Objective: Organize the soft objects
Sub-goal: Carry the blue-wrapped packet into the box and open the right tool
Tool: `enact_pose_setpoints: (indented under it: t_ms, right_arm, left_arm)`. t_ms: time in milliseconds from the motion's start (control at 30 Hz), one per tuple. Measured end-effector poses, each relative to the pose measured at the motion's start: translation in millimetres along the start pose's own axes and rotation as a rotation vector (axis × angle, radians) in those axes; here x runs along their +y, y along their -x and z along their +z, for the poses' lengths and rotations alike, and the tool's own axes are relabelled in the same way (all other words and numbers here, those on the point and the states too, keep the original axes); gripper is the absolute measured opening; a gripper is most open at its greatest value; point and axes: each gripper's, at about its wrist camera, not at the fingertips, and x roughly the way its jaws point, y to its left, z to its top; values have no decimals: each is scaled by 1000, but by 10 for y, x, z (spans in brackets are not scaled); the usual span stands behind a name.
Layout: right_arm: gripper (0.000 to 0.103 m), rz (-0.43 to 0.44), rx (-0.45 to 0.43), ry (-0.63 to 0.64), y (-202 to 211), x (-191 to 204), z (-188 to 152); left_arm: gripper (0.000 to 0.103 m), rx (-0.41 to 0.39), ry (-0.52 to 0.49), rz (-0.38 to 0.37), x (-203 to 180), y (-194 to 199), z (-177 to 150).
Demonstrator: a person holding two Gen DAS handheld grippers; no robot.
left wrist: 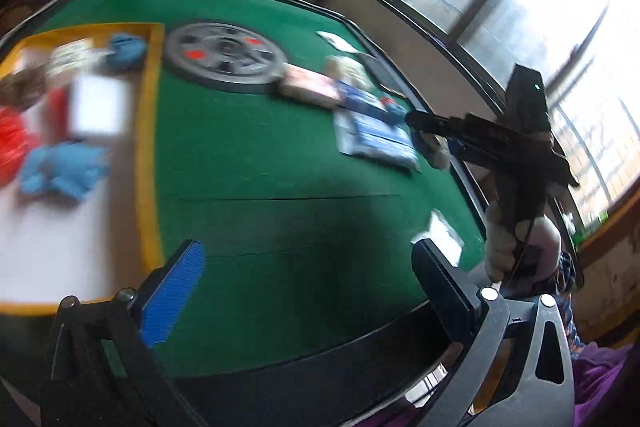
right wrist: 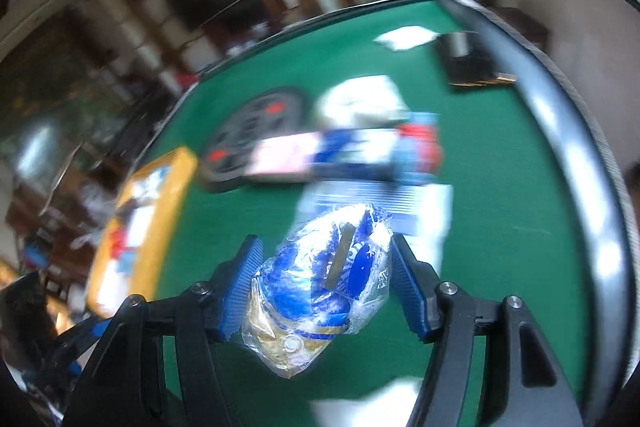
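My right gripper [right wrist: 324, 263] is shut on a blue and white plastic bag of bread [right wrist: 320, 287] and holds it above the green table [right wrist: 500, 227]. In the left wrist view the right gripper [left wrist: 420, 131] hovers over a pile of soft packets [left wrist: 372, 123] at the table's right side. My left gripper [left wrist: 308, 267] is open and empty above the green table [left wrist: 260, 167]. A yellow-rimmed white tray [left wrist: 150, 107] at the left holds a blue soft toy [left wrist: 64, 167], a red item [left wrist: 12, 143] and a white packet [left wrist: 98, 105].
A grey round disc with red marks [left wrist: 224, 57] lies in the table's middle. White paper pieces [left wrist: 338, 41] lie near the far edge and near my left gripper [left wrist: 444, 235]. Windows stand to the right.
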Motion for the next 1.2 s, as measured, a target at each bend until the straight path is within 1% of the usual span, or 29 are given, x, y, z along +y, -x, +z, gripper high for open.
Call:
enact_pose_setpoints:
  t_ms: [67,100,133,233,300,367,433,500,567,633,767,833,900,1033,1100,1200]
  right_arm:
    - [59,50,34,59,-215,405,14]
    - [59,69,47,79,-282,539,-5]
    - [59,98,70,113,-403,776,-21]
    - [59,168,139,208,-720,1406,-137]
    - [60,200,178,272,-900,1788,-230]
    - [60,233,212,343,-1095,2208,-326]
    - [60,267,244,369,-1211,2450,-417]
    - [60,323,301,382,-1382,2709,-500]
    - [60,347,341,387,-1529,2876,-552]
    - [60,373,397,399,-1703,3093,-627]
    - [60,430,526,389,-2045,3382,-741]
    - [60,432,570,384,-2195,3500,-782]
    - [60,418,577,387,-2289,3596,-779]
    - [60,322,512,448,-2377,3761,-678]
    - [61,286,490,464,-2387,3761,-645]
    - [61,209,435,486,-2404,3729,-570]
  left_arm:
    - [103,-49,61,51,291,238,-44]
    - [103,-69,86,65,405,321,-59]
    - [103,-91,113,82,526,417,-85]
    - [103,-165,202,156,905,722,-185]
    - [103,-201,247,181,1093,863,-259]
    - [103,-224,285,187,1251,966,-332]
    - [103,-244,315,196,1361,1032,-398]
    - [103,-260,341,198,1475,1094,-473]
    - [103,-283,372,196,1590,1155,-509]
    - [103,-301,395,198,1664,1191,-517]
    - [103,-328,435,197,1832,1305,-587]
    - [103,-342,449,194,1887,1375,-652]
    - [103,-349,456,188,1935,1416,-686]
    - [103,-360,469,174,1995,1450,-724]
    - [103,-364,472,167,2013,1457,-731]
    - [103,-368,471,160,2030,1460,-733]
